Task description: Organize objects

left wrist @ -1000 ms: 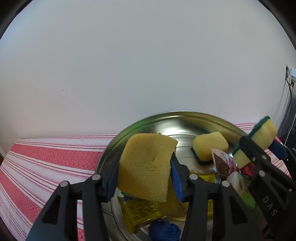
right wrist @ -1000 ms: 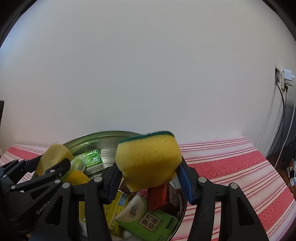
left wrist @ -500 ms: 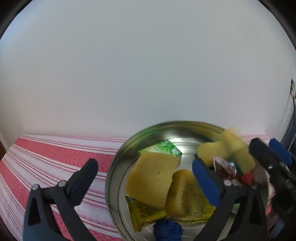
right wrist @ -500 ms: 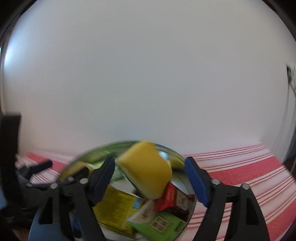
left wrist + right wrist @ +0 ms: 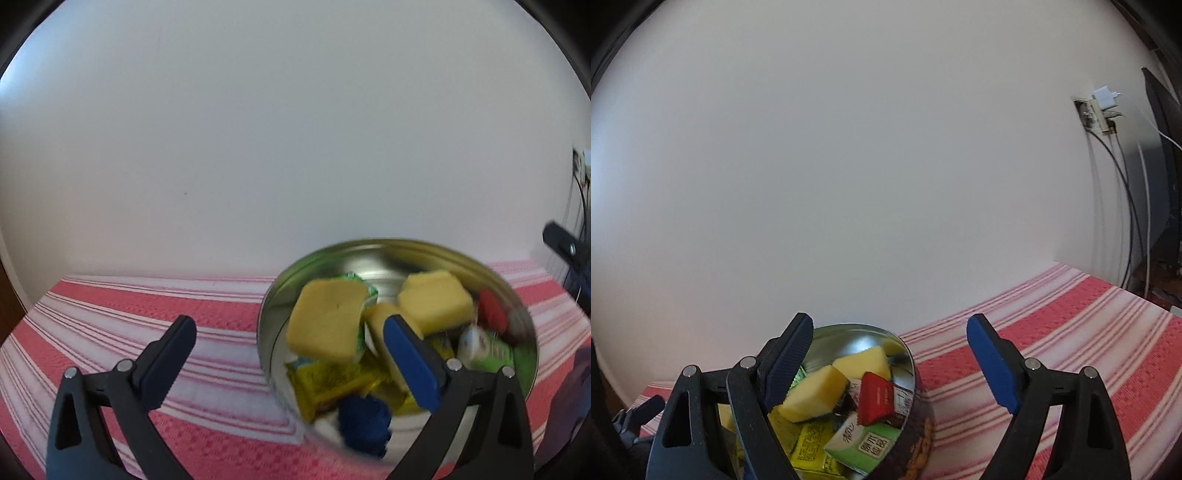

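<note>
Left tongs: spread wide, holding nothing, positioned above the near-left rim of the round metal tin. Right tongs: likewise wide apart and empty, with the tin low and left between its fingers. The tin stands on a counter covered by a red-and-white striped cloth, near a white wall. Inside the tin lie two yellow sponges, resting on top of yellow packets, a green carton, a red wrapper and a blue crumpled item. A wall socket with cables sits at far right.
</note>
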